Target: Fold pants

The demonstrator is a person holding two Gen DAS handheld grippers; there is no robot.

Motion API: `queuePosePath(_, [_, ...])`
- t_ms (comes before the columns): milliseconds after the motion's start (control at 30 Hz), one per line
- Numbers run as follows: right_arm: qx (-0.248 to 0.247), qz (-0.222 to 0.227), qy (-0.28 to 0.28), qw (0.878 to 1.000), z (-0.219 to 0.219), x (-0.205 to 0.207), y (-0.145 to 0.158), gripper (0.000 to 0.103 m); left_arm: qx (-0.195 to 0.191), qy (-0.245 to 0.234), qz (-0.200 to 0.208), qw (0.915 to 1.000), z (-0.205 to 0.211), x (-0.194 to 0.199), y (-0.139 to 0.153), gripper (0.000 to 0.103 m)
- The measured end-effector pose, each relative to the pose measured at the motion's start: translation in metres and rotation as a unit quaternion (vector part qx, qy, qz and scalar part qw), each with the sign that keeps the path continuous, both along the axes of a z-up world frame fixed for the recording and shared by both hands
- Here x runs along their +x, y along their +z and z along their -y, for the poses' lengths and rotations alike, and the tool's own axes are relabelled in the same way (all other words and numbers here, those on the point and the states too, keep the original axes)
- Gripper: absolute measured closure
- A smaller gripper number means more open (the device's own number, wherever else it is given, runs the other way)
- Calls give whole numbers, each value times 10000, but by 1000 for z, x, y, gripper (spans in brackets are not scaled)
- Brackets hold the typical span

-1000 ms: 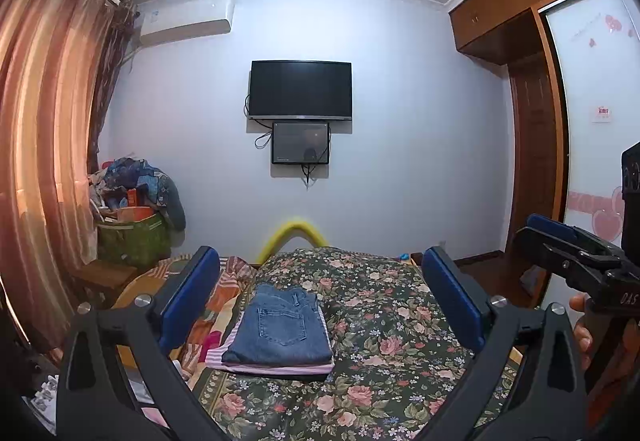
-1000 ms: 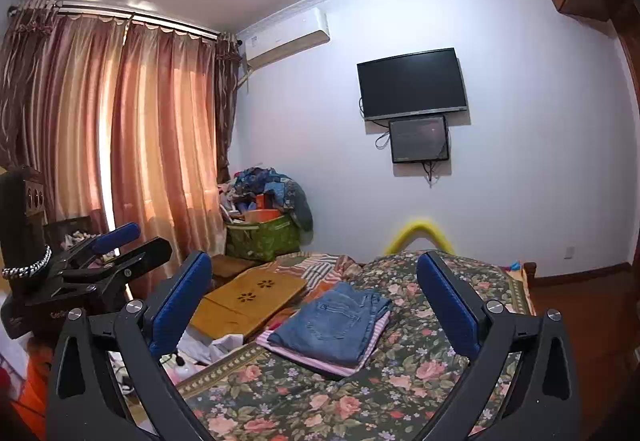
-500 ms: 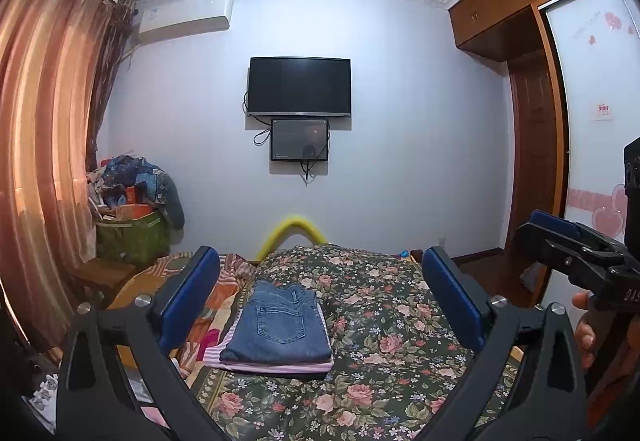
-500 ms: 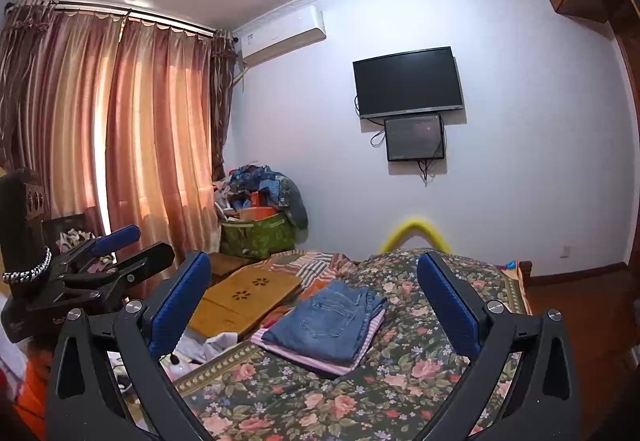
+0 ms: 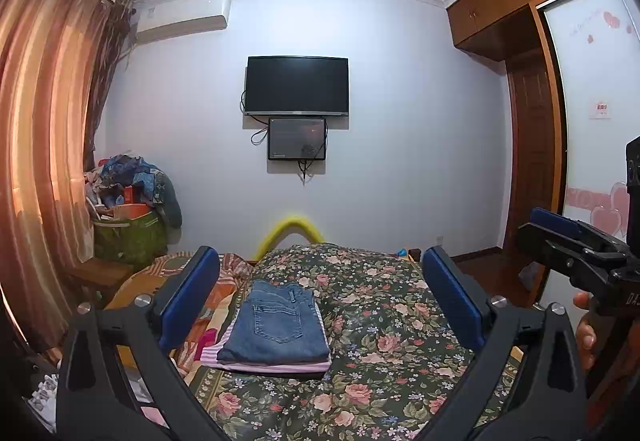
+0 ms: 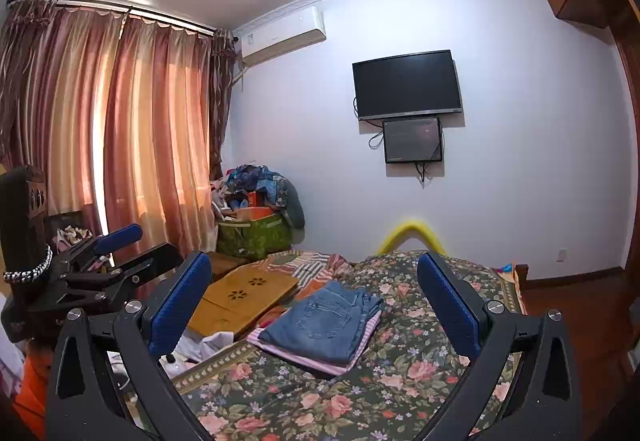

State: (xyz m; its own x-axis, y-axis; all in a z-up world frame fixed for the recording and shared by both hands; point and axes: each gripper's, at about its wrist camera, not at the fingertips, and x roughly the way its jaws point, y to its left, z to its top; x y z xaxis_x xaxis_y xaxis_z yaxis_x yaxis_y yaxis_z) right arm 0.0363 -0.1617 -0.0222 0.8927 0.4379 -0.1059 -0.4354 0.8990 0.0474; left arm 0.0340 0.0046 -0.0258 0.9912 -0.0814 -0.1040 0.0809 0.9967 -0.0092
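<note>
2 grippers are up above the bed, both released with jaws spread wide and nothing between them: the left gripper (image 5: 320, 305) and the right gripper (image 6: 314, 305), each with 2 blue pads. In the left wrist view the right gripper shows at the right edge, held by a hand (image 5: 586, 329).

1 pair of folded jeans (image 5: 278, 325) lies flat on the bed, back pocket up, resting on 1 folded pink striped garment (image 5: 272, 365) whose edges stick out beneath. The stack sits beyond both grippers, well apart from the pads, toward the left side of the bed; in the right wrist view the jeans (image 6: 326, 323) lie between the 2 spread fingers, farther off.

The bed carries 1 dark floral bedspread (image 5: 380, 341). To its left lies 1 wooden board (image 6: 244, 297) with flower cut-outs. Farther left stands 1 green bag (image 6: 256, 237) heaped with clothes, beside orange-pink curtains (image 6: 132, 145). On the far white wall hang 1 television (image 5: 296, 85), 1 smaller screen (image 5: 297, 139) below it and 1 air conditioner (image 5: 182, 17). A wooden wardrobe (image 5: 532, 145) fills the right.
</note>
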Motion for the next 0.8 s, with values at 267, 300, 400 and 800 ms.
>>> queuePosePath(267, [-6, -20, -7, 10000, 1, 0, 0, 0, 8, -32, -30, 10000, 0, 2, 0, 0])
queuePosePath(300, [-7, -24, -3, 10000, 1, 0, 0, 0, 5, -42, -32, 10000, -1, 2, -1, 0])
queuePosePath(400, [-5, -21, -1, 10000, 3, 1, 0, 0, 4, -63, -41, 10000, -1, 2, -1, 0])
queuePosePath(800, [-8, -31, -8, 10000, 3, 1, -1, 0, 25, -155, -187, 9997, -1, 7, -4, 0])
